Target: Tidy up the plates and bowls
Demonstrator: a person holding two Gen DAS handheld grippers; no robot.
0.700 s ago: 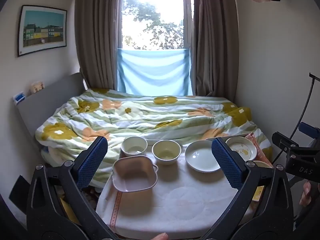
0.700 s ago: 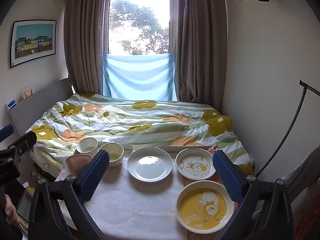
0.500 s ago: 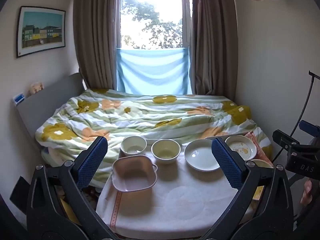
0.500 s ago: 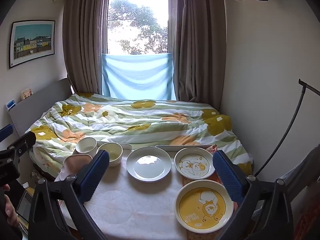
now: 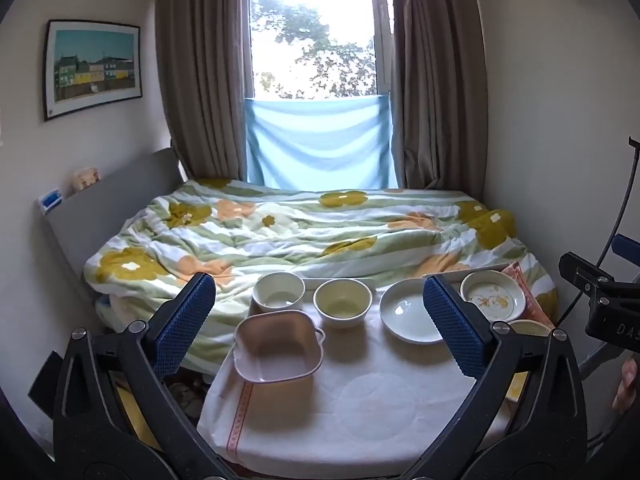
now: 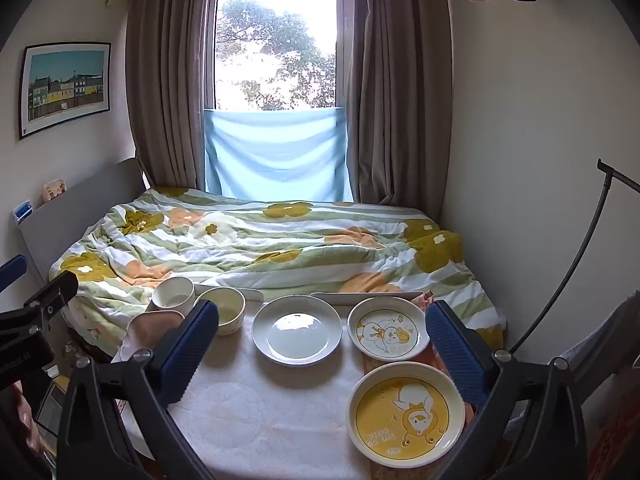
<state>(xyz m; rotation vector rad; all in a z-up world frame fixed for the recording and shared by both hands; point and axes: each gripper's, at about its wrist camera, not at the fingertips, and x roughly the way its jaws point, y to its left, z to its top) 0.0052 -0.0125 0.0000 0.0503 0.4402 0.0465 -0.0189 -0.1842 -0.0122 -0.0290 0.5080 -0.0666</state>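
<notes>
On a small cloth-covered table (image 5: 360,412) stand a pink square dish (image 5: 277,348), a white bowl (image 5: 279,291), a cream bowl (image 5: 342,302), a plain white plate (image 5: 408,314) and a white duck-print plate (image 5: 492,296). The right wrist view adds a yellow duck-print plate (image 6: 406,414) at the front right, behind it the white duck plate (image 6: 387,333) and the plain plate (image 6: 297,330). My left gripper (image 5: 320,324) hangs open above the table's near left with nothing between its pads. My right gripper (image 6: 320,340) is open over the right half, also empty.
A bed with a flowered duvet (image 5: 312,232) runs right behind the table to the window and curtains. A wall is close on the right. A black stand arm (image 6: 576,264) rises at the right. A hand (image 5: 626,384) shows at the right edge of the left wrist view.
Both views have shifted only slightly; the dishes sit a little lower in frame. Nothing was taken hold of or moved on the table.
</notes>
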